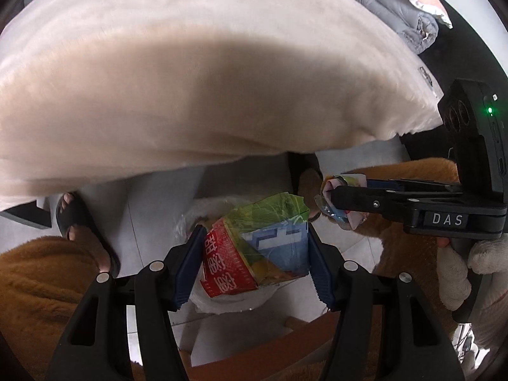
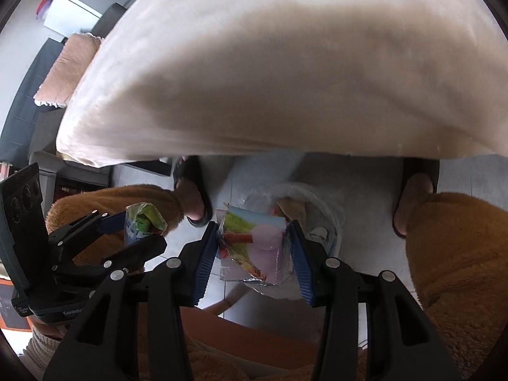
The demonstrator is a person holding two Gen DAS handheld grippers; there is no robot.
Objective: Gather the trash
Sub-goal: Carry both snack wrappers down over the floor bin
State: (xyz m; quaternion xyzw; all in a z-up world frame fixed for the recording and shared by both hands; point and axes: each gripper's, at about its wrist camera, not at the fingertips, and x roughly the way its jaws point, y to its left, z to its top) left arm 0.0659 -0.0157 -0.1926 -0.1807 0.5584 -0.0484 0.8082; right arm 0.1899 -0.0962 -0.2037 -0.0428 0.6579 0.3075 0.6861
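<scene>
While both grippers hang over the floor, each grips one piece of trash.
Carton: the left gripper [image 1: 254, 254] is clamped on a flattened carton [image 1: 260, 247], red with white characters on one face, green and blue on the others.
Wrapper: the right gripper [image 2: 252, 250] is clamped on a crumpled pink wrapper [image 2: 254, 244] with a green patch and a foil edge.
Count: two grippers, two pieces of trash, one bag, two slippered feet.
Axis: the carton's long axis runs away from the left camera, its torn green end pointing forward; the wrapper's axis cannot be told.
Place: both pieces are held above a clear plastic bag [image 2: 320, 219] on the tiled floor [image 2: 358, 197], just beside each other.
Above: a cream cushion [image 1: 206, 79] fills the upper part of both views.
</scene>
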